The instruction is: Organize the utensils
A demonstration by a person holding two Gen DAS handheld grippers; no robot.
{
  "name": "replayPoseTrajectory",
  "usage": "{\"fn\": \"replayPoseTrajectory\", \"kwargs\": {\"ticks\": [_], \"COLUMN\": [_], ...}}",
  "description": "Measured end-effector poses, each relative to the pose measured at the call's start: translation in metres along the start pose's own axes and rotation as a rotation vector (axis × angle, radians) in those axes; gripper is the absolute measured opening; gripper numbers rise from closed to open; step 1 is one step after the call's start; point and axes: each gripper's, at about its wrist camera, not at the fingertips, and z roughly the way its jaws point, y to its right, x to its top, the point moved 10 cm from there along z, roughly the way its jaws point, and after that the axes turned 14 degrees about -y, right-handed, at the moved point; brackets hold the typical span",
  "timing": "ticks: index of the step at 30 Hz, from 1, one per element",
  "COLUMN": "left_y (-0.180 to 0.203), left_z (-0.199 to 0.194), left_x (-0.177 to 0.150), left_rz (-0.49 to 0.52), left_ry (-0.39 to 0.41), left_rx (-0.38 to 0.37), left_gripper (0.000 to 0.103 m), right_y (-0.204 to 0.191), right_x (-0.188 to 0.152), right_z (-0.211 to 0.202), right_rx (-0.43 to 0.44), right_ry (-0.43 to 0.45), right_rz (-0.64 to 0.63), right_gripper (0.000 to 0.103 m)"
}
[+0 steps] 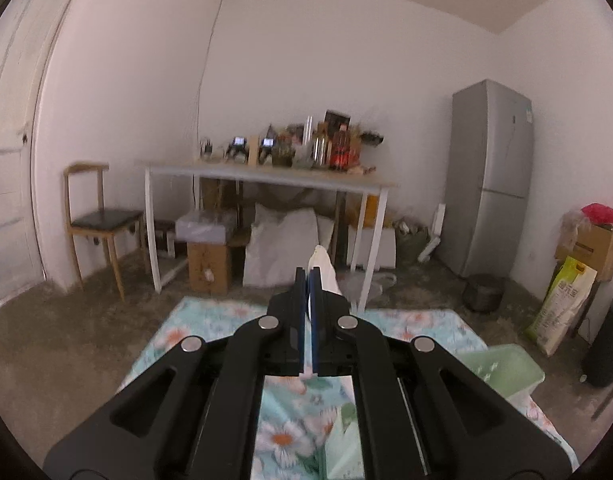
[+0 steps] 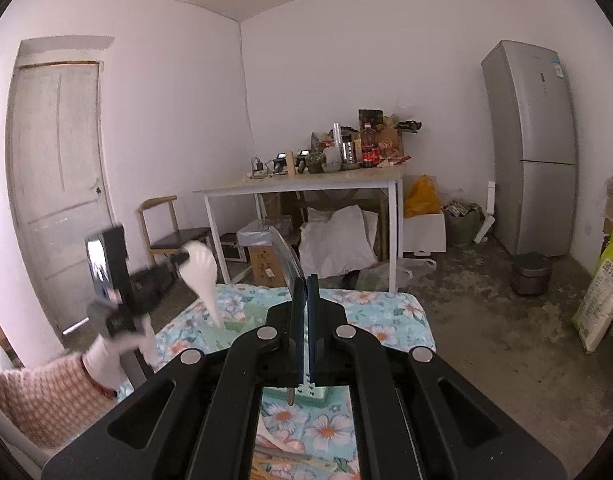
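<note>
A: Left wrist view first. The left gripper (image 1: 308,276) is clenched on a white spoon (image 1: 326,270); only the pale part rising past the right finger shows, and the rest is hidden between the pads and behind the black frame.

B: Below it lies the floral cloth (image 1: 210,320), and a green basket (image 1: 502,368) sits low on the right, cut off by the gripper's arm. What it holds cannot be made out.

A: Beyond, the white table (image 1: 266,174) carries blurred bottles and clutter, too soft to name piece by piece.

B: Right wrist view. The right gripper (image 2: 306,286) is clenched on a clear, flat-bladed utensil (image 2: 287,258) that sticks up and leans left. Its lower end disappears between the pads, and a brownish tip shows under the frame.

A: At the left, the left gripper (image 2: 178,258) appears from the side, blurred, with the white spoon (image 2: 204,276) hanging bowl-up, handle pointing down toward the cloth (image 2: 370,312).

B: A gloved hand (image 2: 114,344) and a checked sleeve (image 2: 42,396) hold it, partly cut off at the edge. Pale green shapes under the spoon are hard to identify.
</note>
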Motion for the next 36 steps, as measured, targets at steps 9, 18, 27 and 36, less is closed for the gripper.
{"fn": "replayPoseTrajectory", "kwargs": {"ticks": [9, 18, 27, 36], "left_y": [-0.035, -0.076, -0.089, -0.073], "left_z": [-0.040, -0.072, -0.085, -0.079], "left_x": [-0.011, -0.075, -0.127, -0.150], "left_rz": [-0.076, -0.091, -0.140, -0.172], "left_ry": [0.000, -0.145, -0.243, -0.312], "left_rx": [-0.046, -0.028, -0.016, -0.098], "left_gripper": [0.046, 0.071, 0.085, 0.090], "right_y": [-0.007, 0.000, 0.031, 0.051], "right_x": [0.046, 0.055, -0.008, -0.012], "right_z": [0.015, 0.095, 0.178, 0.123], "right_rx": [0.060, 0.069, 0.077, 0.072], "right_ry": [0.064, 0.012, -0.190, -0.094], "right_rz": [-0.012, 0.010, 0.194, 0.232], "right_gripper": [0.001, 0.001, 0.007, 0.023]}}
